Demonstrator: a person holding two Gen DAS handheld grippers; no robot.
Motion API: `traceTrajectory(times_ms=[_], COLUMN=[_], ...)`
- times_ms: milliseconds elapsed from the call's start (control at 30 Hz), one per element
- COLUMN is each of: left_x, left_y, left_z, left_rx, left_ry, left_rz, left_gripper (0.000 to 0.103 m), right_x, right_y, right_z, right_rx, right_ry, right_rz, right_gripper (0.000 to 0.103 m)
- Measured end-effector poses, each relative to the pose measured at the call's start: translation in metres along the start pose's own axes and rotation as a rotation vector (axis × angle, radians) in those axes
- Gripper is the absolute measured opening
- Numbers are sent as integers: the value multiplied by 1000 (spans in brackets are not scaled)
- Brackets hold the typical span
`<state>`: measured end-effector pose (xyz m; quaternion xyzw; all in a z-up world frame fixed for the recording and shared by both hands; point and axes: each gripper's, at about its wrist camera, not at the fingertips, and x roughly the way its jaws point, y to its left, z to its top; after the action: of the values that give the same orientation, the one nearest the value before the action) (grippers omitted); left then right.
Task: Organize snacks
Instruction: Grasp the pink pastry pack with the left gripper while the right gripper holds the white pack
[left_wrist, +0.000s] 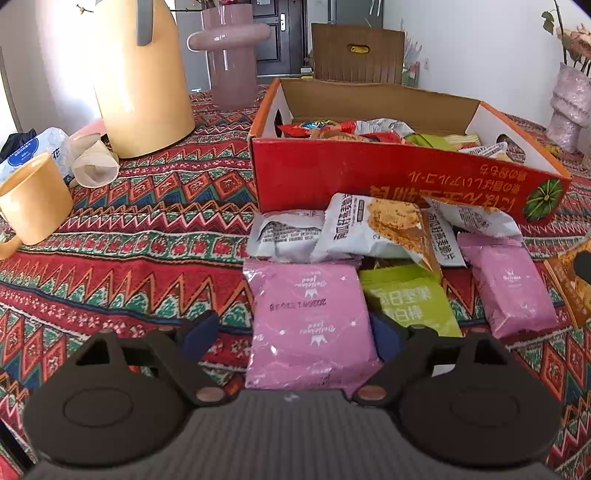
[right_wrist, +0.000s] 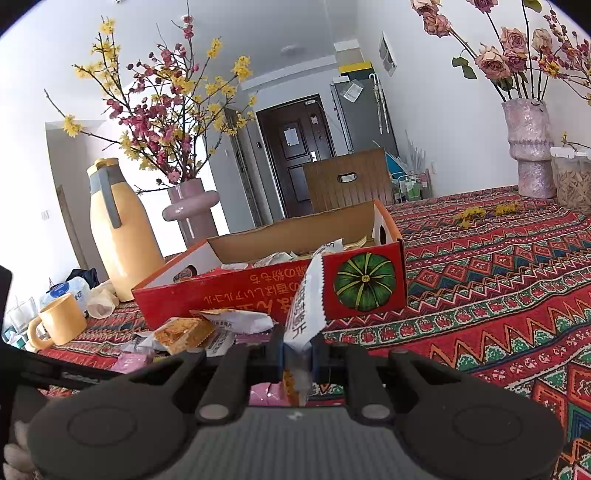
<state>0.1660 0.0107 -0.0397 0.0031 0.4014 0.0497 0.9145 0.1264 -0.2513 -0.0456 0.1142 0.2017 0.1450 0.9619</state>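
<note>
A red cardboard box (left_wrist: 332, 173) with several snack packets inside stands on the patterned tablecloth; it also shows in the right wrist view (right_wrist: 240, 295). In front of it lie loose packets: a large pink packet (left_wrist: 308, 321), a green one (left_wrist: 410, 299), a white biscuit packet (left_wrist: 365, 229), a smaller pink one (left_wrist: 511, 288). My left gripper (left_wrist: 295, 332) is open, its fingers on either side of the large pink packet. My right gripper (right_wrist: 297, 352) is shut on a white snack packet (right_wrist: 308, 302), held upright above the table in front of the box.
A yellow jug (left_wrist: 140, 81), a yellow mug (left_wrist: 33, 199), a pink vase (left_wrist: 231, 55) and crumpled paper (left_wrist: 94, 162) stand left of the box. Another pink vase with roses (right_wrist: 530, 147) and a jar (right_wrist: 572, 177) stand at the far right.
</note>
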Motion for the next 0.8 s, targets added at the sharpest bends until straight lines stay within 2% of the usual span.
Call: traceTrajectory(times_ms=[100, 167, 400, 800], left_x=[1, -1, -10, -49], left_y=[1, 1, 7, 24], left_z=[2, 1, -3, 6], left_rx=[-23, -23, -34, -34], left_ry=[-8, -16, -38, -153], left_rz=[-17, -29, -75, -58], left_gripper=[76, 62, 62, 62], right_x=[0, 0, 2, 0], right_y=[0, 0, 1, 6], right_z=[0, -1, -1, 0], right_rx=[0, 0, -7, -36], right_ry=[1, 2, 10, 12], right_rz=[-1, -3, -11, -32], right_gripper=[13, 13, 13, 13])
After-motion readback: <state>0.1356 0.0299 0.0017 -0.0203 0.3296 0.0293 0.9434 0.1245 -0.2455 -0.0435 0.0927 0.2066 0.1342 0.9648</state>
